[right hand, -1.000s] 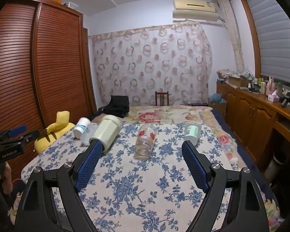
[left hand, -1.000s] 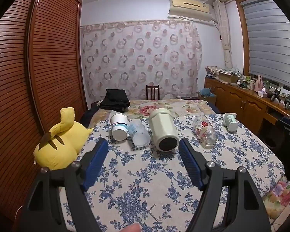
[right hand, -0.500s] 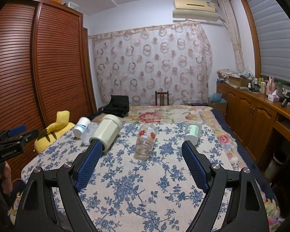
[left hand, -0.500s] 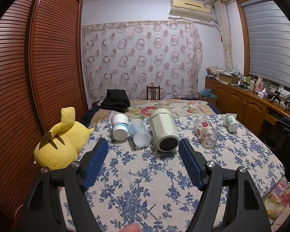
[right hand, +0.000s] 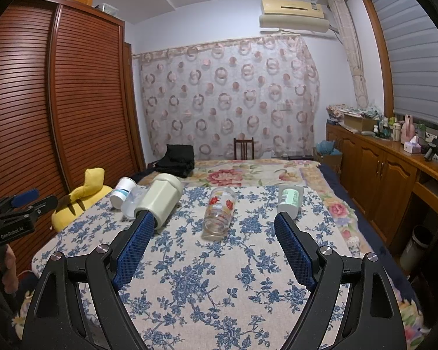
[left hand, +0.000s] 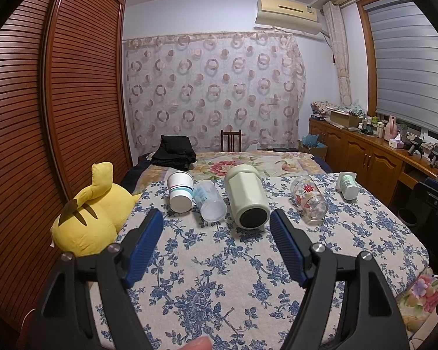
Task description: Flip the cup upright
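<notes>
Left wrist view is showing five cups lying on their sides in a row across the bed (left hand: 219, 262), at about twelve o'clock from the left tool (left hand: 216, 230). Going left to right: a yellow plush toy (left hand: 93, 218) is slumping at ten o'clock off the floral cover; then a white paper cup (left hand: 179, 194) is touching a clear plastic cup (left hand: 210, 204); a pale green tumbler (left hand: 248, 201) is pointing its dark end at the camera; a flowered glass (left hand: 308, 201) is lying apart; a small white-and-green cup (left hand: 347, 185) is resting at two o'clock. None is standing yet, so the flipping looks unstarted. The left tool is hanging released, its jaws spread wide and framing the tumbler, probably lining up. The right tool (right hand: 213, 233) is likewise gaping and gripping nothing, with the glass centred ahead of it, likely so each hand is covering its own side.
</notes>
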